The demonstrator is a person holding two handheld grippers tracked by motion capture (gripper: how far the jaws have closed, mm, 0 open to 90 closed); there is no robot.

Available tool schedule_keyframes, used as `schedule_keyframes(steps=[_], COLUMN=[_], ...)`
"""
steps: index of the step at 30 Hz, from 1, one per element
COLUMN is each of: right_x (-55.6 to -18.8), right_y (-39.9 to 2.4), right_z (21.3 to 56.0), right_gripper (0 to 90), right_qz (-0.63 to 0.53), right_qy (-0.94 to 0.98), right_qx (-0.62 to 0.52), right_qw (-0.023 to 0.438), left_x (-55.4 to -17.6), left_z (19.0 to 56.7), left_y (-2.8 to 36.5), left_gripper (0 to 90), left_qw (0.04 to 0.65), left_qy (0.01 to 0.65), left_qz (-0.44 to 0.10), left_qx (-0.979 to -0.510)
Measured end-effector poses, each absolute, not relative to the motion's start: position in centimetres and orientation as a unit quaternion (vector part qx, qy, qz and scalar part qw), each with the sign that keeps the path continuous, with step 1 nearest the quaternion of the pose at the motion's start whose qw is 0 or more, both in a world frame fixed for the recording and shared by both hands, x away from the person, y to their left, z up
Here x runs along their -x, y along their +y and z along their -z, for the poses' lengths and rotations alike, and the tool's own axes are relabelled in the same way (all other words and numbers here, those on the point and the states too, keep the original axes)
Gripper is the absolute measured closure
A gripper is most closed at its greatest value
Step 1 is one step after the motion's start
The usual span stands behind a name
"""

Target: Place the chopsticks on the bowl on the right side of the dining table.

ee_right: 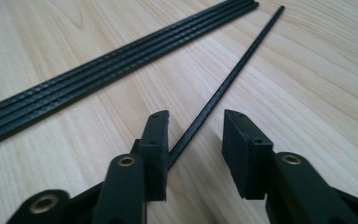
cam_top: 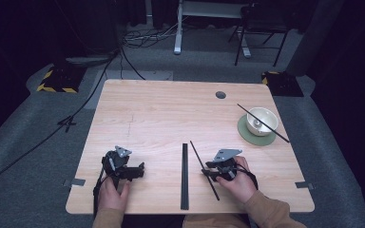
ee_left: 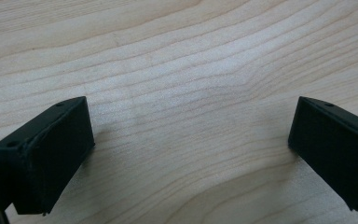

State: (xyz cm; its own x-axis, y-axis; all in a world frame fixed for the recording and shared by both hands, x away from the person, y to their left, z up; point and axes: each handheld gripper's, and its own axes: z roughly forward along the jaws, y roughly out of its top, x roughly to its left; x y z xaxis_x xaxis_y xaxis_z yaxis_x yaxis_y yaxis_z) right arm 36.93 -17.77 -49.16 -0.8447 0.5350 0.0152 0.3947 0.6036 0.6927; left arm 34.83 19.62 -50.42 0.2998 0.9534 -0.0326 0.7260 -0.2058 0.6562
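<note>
Pale wood grain runs across the counter (cam_top: 161,114), with dark carpet and cables beyond its far edge. Right tongs (ee_right: 196,144) straddle a single black chopstick (ee_right: 233,74) that lies slanted on the wood; the jaws stand partly apart, the stick just beside the left pad, not yet pinched (a gap shows on the other side). Left tongs (ee_left: 186,154) rest wide open over bare wood, holding nothing, near the counter's front edge.

Just left of the loose stick, a tidy row of black chopsticks (cam_top: 185,175) lies side by side, straight and parallel. Farther off, near the right edge, a white bowl (cam_top: 261,119) sits on a round green mat (cam_top: 247,135), and another chopstick (cam_top: 266,124) lies across its rim.

My reading: the work is gathering sticks into that row. Several seem already laid down; the slanted one is about to be gripped, and the one on the bowl is left.
</note>
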Motion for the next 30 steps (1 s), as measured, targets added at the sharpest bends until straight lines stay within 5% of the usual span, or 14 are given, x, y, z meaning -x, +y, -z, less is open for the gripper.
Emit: schedule_keyframes(steps=[30], right_x=[-39.3], right_y=[-21.7], right_z=[49.0], right_gripper=[86.2], right_qz=[-0.352], right_qy=[0.871], right_qx=[-0.324], right_qw=[0.110], left_x=[-34.8], left_z=[50.4], left_y=[19.6], left_gripper=[0.2], left_qw=[0.291], left_qy=[0.558], left_qz=[-0.195], left_qx=[-0.752])
